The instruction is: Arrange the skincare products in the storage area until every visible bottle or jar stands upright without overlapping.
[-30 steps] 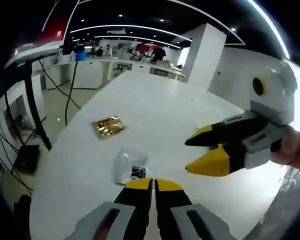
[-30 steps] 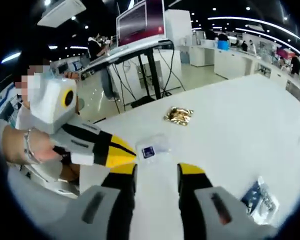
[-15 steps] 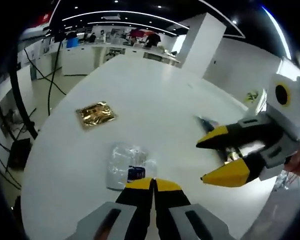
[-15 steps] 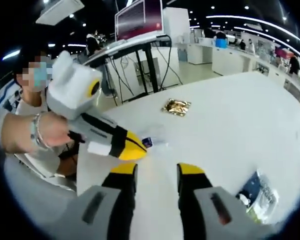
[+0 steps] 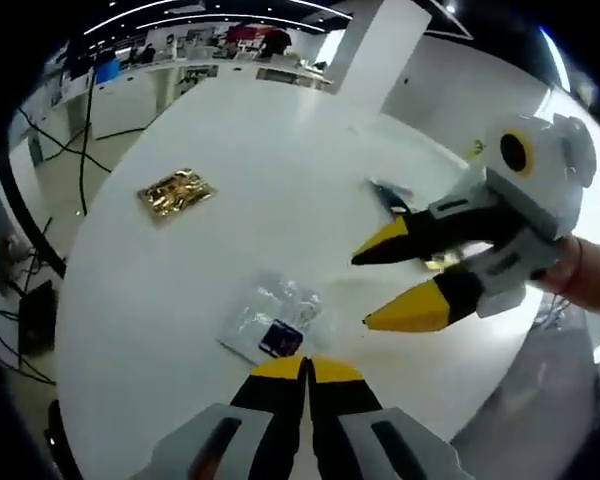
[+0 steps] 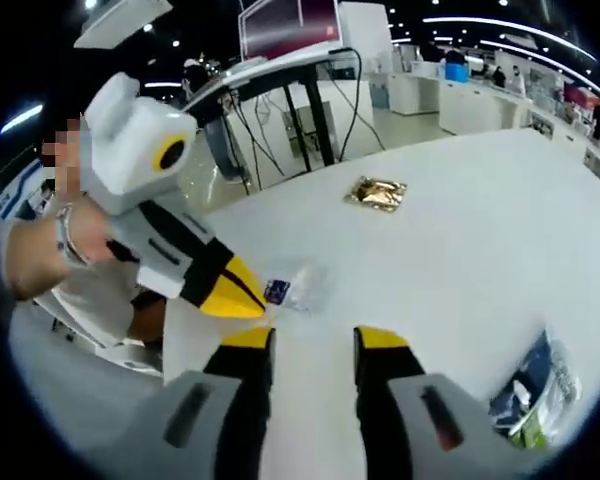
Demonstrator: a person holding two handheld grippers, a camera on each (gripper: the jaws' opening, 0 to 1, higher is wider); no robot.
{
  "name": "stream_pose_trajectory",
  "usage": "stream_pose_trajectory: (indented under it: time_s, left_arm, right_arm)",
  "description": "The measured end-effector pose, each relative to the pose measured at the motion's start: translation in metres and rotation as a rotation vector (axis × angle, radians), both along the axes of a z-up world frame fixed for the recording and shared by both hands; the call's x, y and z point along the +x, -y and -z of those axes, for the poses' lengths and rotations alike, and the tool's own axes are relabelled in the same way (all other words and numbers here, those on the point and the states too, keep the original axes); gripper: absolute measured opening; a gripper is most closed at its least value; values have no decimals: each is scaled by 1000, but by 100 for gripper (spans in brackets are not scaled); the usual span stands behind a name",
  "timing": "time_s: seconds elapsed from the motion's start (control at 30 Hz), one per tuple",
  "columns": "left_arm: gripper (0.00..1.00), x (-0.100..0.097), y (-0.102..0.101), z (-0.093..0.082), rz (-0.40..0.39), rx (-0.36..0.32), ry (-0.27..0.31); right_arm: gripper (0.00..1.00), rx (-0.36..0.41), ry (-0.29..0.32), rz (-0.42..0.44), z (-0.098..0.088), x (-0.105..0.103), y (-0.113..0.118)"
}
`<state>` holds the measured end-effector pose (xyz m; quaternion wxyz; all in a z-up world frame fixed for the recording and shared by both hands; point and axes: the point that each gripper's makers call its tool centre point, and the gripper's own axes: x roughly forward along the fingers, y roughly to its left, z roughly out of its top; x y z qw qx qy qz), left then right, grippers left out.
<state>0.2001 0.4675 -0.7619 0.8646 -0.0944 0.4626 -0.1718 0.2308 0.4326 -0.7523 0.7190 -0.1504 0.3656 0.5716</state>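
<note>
clear sachet (image 5: 273,322) just ahead of left gripper (image 5: 307,369)

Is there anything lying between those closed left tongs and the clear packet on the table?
Nothing visible does. The clear packet lies on the white table right ahead of the shut left tongs, with only bare tabletop between. The open right tongs are off to one side.

A large open-plan lab or office hall: long white counters (image 5: 180,75), a monitor on a stand (image 6: 290,25), trailing cables (image 6: 355,85), strip ceiling lights (image 6: 500,22).
</note>
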Motion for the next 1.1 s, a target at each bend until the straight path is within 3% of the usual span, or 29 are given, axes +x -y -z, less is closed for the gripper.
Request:
stream_pose_trajectory:
  time_s: [0.07, 0.13, 0.3, 0.37, 0.43, 0.5, 0.57, 0.7, 0.8, 0.9, 1.03, 1.1]
  left_arm:
    - [1, 3, -2, -10, -57, -29, 53]
    - [1, 4, -11, -15, -112, 2, 93]
    - [1, 2, -12, -1, -106, 37, 44]
    - [1, -1, -15, 8, -80, 110, 21]
    - [1, 0, -12, 5, -70, 87, 41]
    - [1, 0, -5, 6, -10, 72, 48]
    - [1, -2, -6, 5, 27, 109, 62]
    - [1, -4, -5, 5, 41, 122, 63]
    - [1, -4, -5, 5, 42, 123, 82]
    - [0, -5, -4, 5, 46, 121, 88]
    - [0, -5, -5, 5, 44, 118, 89]
    - [0, -5, -5, 5, 39, 115, 92]
  right_arm:
    - [32, -12, 2, 1, 4, 0, 0]
    - [32, -15, 1, 4, 6, 0, -2]
    - [32, 11, -30, 31, 5, 1, -10]
    - [32, 24, -45, 48, 5, 1, -14]
    - [32, 31, -45, 53, 4, 2, -16]
    - [32, 36, -48, 53, 3, 1, -17]
    - [32, 37, -48, 50, 3, 0, -18]
    - [32, 30, -64, 45, 8, -2, -18]
    - [30, 48, -111, 43, 6, -8, -21]
    - [23, 63, -175, 55, 3, -13, -24]
    - [10, 57, -104, 62, -2, -6, -21]
    - [7, 85, -160, 66, -8, -9, -23]
